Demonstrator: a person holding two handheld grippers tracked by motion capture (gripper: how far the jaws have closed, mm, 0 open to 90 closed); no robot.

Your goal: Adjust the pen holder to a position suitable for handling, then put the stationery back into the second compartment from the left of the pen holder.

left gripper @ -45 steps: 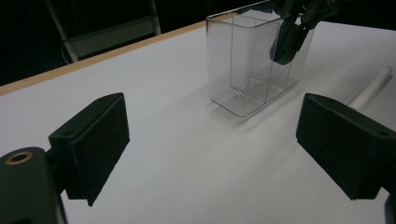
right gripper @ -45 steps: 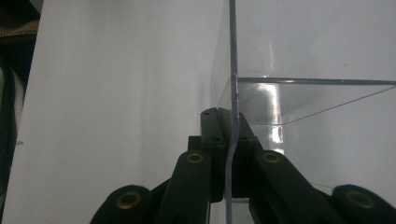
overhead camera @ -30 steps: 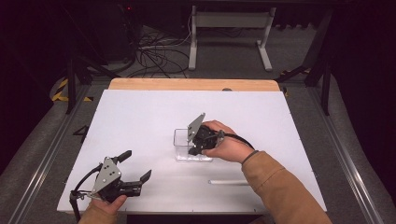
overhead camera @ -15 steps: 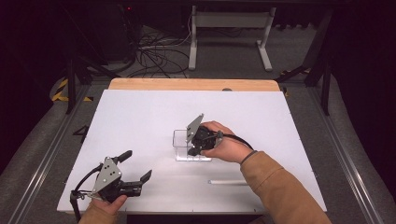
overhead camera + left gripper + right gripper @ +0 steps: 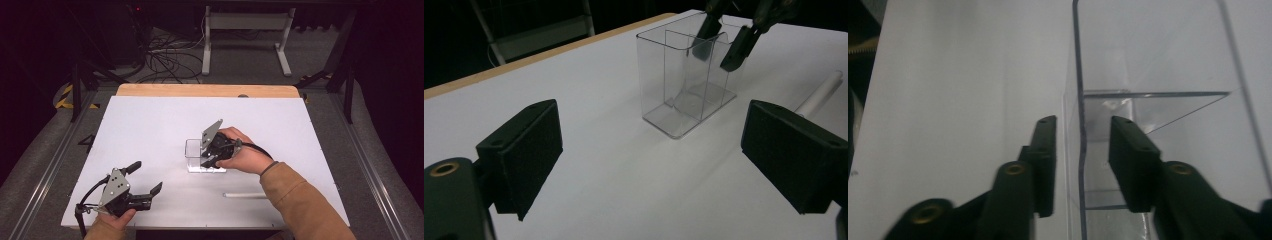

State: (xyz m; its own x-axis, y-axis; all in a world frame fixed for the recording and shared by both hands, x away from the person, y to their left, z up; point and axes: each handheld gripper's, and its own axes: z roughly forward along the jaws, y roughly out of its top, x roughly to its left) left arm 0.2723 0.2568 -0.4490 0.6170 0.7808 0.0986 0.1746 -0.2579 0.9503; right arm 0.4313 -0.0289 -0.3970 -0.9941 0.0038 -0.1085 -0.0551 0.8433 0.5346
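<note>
Claws at a clear box

Right claw (image 5: 202, 155) straddles one wall of the clear plastic box (image 5: 196, 156), one jaw inside and one outside. Its jaws have just been opening, and a gap shows on each side of the wall, so the pads no longer press on it. The left claw (image 5: 152, 192) rests near the front left edge of the white tabletop (image 5: 150, 125), jaws wide apart with nothing between them, well away from the box.

Counted: two claws, one box near the middle of the tabletop, one white rod (image 5: 245, 195) lying flat just in front of the box. Compared with a second ago, both hands, box and rod sit where they were.
</note>
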